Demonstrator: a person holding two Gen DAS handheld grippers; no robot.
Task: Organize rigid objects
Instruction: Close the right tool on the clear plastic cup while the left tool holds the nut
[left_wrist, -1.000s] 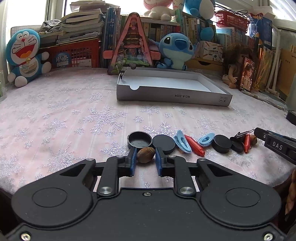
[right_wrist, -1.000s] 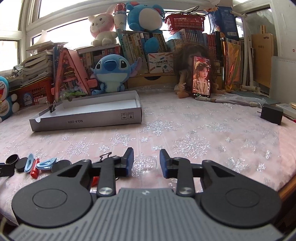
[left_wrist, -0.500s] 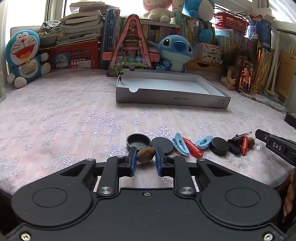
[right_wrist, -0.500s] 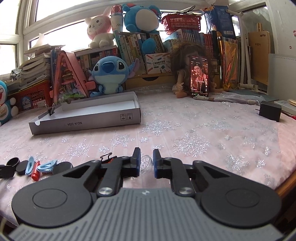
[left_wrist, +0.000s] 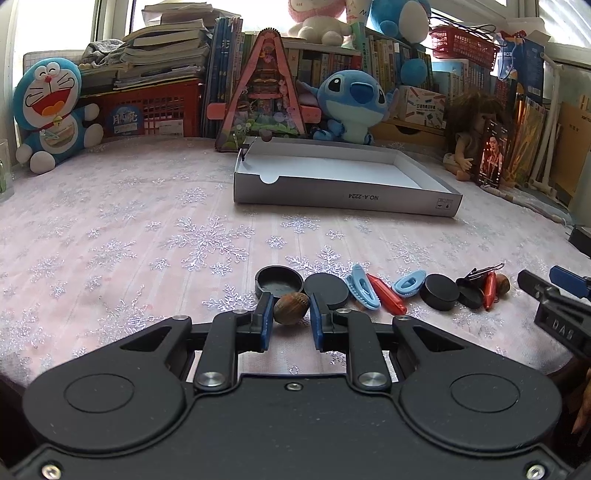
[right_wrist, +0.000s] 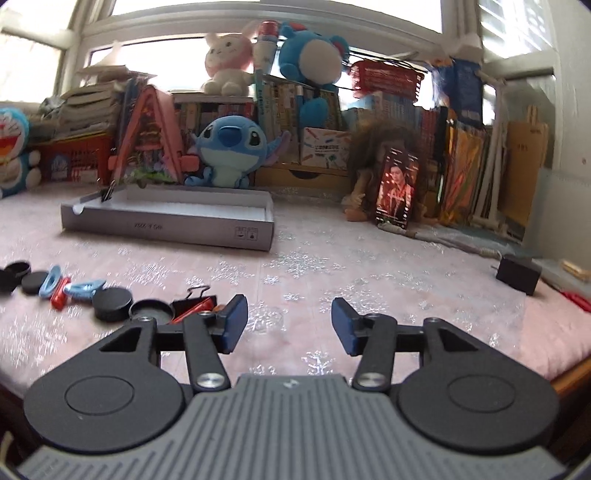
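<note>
Left wrist view: the left gripper sits near the table's front edge, its pads closed tight on a brown nut, with a row of black caps, blue clips and red pieces just behind it. The right gripper has just been opening and stands wide with nothing between its pads. The shallow white box lies toward the table's far edge.

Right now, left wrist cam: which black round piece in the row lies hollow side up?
The leftmost black cap, beside the left gripper: its raised rim and sunken inside show. The flat black disc next to it shows a solid top.
</note>
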